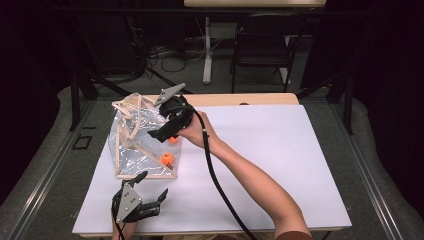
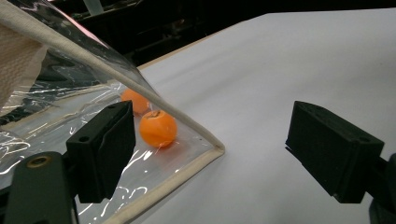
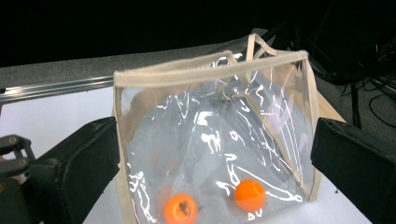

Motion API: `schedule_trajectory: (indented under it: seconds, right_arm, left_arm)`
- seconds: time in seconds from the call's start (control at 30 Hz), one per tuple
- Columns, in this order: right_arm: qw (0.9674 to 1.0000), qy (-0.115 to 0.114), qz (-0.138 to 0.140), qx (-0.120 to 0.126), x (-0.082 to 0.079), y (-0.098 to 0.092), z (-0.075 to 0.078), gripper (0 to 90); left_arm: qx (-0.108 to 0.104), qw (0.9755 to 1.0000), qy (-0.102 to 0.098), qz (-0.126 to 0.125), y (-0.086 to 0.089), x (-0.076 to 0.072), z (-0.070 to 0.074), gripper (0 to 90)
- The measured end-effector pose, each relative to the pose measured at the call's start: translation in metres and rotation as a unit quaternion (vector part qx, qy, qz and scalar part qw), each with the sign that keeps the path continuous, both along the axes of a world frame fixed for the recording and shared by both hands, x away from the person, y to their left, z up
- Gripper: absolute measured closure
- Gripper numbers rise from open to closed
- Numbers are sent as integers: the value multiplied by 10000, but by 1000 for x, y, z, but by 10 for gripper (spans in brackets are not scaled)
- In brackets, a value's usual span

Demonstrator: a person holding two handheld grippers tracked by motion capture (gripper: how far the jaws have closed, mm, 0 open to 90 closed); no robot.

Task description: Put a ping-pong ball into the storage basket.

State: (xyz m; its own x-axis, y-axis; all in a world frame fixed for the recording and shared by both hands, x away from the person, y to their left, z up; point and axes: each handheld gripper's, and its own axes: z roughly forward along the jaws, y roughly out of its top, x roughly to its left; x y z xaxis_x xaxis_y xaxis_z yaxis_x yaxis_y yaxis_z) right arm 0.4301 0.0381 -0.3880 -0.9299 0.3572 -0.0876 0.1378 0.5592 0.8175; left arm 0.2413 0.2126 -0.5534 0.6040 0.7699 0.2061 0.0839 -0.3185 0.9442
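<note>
Clear plastic bag (image 1: pixel 142 142) with beige trim stands at the table's (image 1: pixel 280 165) left side, two orange balls (image 1: pixel 167 159) inside.
Right gripper (image 1: pixel 167 131) hovers released beside it; left gripper (image 1: pixel 145 195) rests released nearby; no legible writing.

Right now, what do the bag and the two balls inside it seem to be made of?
Bag: likely clear glossy plastic film, since it wrinkles and glints; its edges look like beige woven tape.
Balls: probably smooth, matte orange plastic.

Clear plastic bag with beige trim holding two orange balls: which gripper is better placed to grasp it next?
Probably the right gripper: it sits at the clear plastic bag, open fingers either side. The left gripper rests open, short of the bag's corner.
</note>
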Motion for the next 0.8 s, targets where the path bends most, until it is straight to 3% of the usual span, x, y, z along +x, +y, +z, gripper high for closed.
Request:
schedule_trajectory:
  seconds: [0.8]
  right_arm:
    - [9996, 69, -157, -239, -6, -43, -24, 0]
  left_arm:
    - [19, 10000, -7, -38, -1, 0, 0, 156]
